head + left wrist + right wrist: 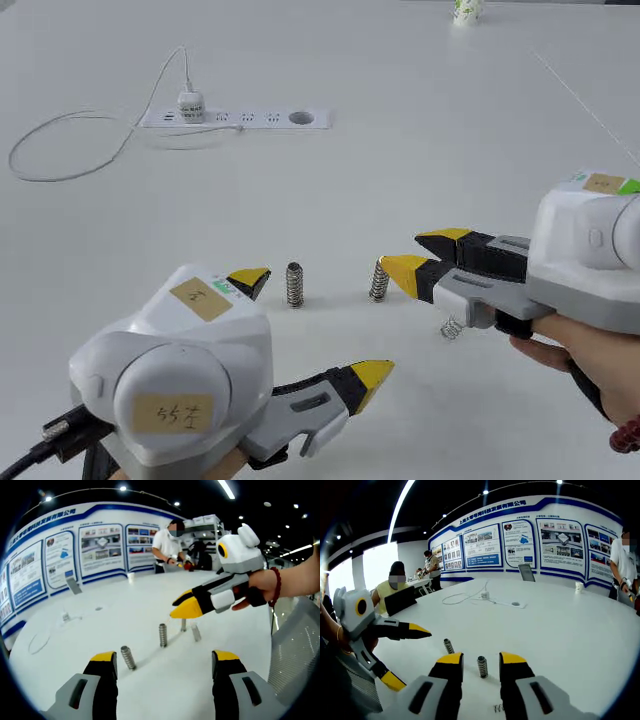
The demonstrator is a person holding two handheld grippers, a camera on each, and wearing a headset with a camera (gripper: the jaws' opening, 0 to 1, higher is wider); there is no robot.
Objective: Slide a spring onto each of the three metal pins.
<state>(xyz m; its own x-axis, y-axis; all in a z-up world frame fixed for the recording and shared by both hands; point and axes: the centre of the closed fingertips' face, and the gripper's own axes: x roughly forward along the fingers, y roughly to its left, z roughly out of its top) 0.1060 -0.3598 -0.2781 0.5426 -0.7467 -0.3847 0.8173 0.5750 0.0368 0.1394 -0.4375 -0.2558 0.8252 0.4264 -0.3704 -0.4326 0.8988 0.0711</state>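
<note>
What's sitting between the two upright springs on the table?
Nothing. In the head view, the stretch of white table between the left spring and the right spring is bare.

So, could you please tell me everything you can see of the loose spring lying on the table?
The loose spring is a short coil of silvery metal wire. It lies on its side on the white table, just beneath the right gripper, whose jaws stand open and point past it. It sits behind the jaw tips, not between them, so nothing grips it.
</note>
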